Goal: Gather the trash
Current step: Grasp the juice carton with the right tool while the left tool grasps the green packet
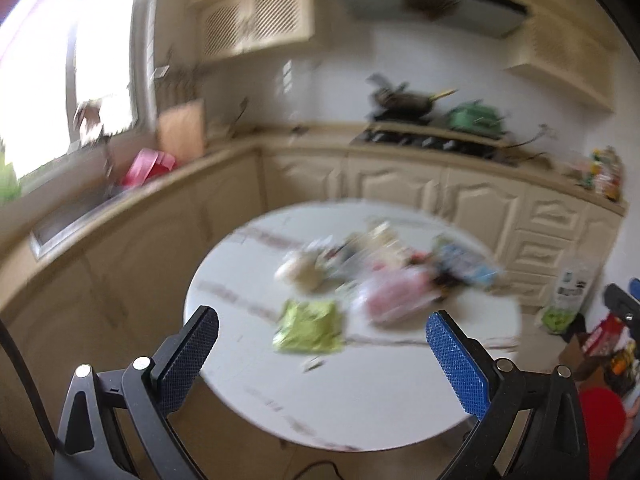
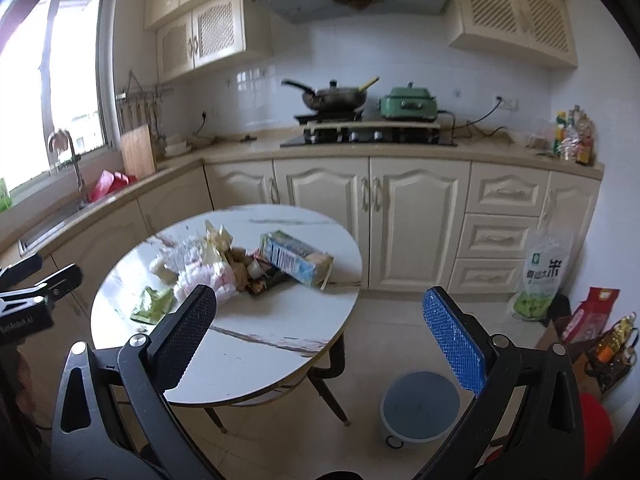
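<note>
Nearest, right gripper: jaws spread wide, nothing between the blue-padded fingers, held above the floor short of the table. Left gripper: likewise spread and empty, poised over the near edge of the table; view badly blurred.

Just below the right gripper, on the pale tiled floor: a round grey-blue trash bin, upright, beside the table's dark legs. At the far right edge, part of something red, too cut off to identify.

Next, a round white table with marble-like streaks. On it, closest: a flat green packet, lying alone, just apart from the main heap. Behind it, a cluster of trash touching or overlapping: a crumpled pinkish plastic bag, a pale rounded lump, yellowish wrappers, small dark scraps, and a blue-and-green carton on its side at the right of the heap.

Right of the table, against the drawers: a standing rice sack, then a red bag and oil bottles in a box.

Farther: cream L-shaped cabinets, sink and tap under the window on the left, a wooden cutting board leaning upright, something pink beside it. Along the back: hob with a dark wok and a green electric pot, hood above, packets at the counter's right end.
</note>
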`<state>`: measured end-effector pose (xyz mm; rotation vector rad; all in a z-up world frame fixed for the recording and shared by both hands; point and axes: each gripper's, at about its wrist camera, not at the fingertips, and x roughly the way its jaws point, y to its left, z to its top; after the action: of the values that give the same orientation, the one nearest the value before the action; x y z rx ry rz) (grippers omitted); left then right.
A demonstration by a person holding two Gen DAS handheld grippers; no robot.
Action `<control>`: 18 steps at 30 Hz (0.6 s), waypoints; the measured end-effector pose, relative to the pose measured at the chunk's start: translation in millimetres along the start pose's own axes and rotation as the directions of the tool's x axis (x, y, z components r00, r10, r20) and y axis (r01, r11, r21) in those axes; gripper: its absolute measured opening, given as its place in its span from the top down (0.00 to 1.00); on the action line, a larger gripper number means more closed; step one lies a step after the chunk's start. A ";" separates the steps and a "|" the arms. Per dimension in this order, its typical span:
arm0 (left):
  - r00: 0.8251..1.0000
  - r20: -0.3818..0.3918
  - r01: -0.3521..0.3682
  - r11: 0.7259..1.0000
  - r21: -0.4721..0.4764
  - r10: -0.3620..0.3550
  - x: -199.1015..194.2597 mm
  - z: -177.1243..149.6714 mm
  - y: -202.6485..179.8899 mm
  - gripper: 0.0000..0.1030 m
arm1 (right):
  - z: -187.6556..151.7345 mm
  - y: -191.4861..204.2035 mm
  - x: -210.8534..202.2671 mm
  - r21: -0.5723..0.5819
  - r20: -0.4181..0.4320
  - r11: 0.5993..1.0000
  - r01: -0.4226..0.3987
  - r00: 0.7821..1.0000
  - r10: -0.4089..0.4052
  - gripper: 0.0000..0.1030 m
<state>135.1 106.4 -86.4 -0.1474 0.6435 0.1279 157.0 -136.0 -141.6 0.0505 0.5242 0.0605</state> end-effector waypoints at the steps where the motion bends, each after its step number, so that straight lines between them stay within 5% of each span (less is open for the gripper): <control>1: 0.999 -0.045 -0.015 1.000 -0.026 0.014 16.6 1.0 9.6 0.01 | -0.8 1.5 11.9 -0.006 -0.019 1.000 -0.005 1.000 0.004 0.00; 18: 0.974 -0.228 -0.017 1.000 -0.022 0.011 251.9 66.1 17.6 0.01 | 4.2 10.9 171.0 -0.078 -0.195 0.993 -0.084 0.978 0.067 0.00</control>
<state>370.7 153.7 -188.3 -0.1826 0.8728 0.1335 306.4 -113.2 -222.5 -0.0195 0.7126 0.1634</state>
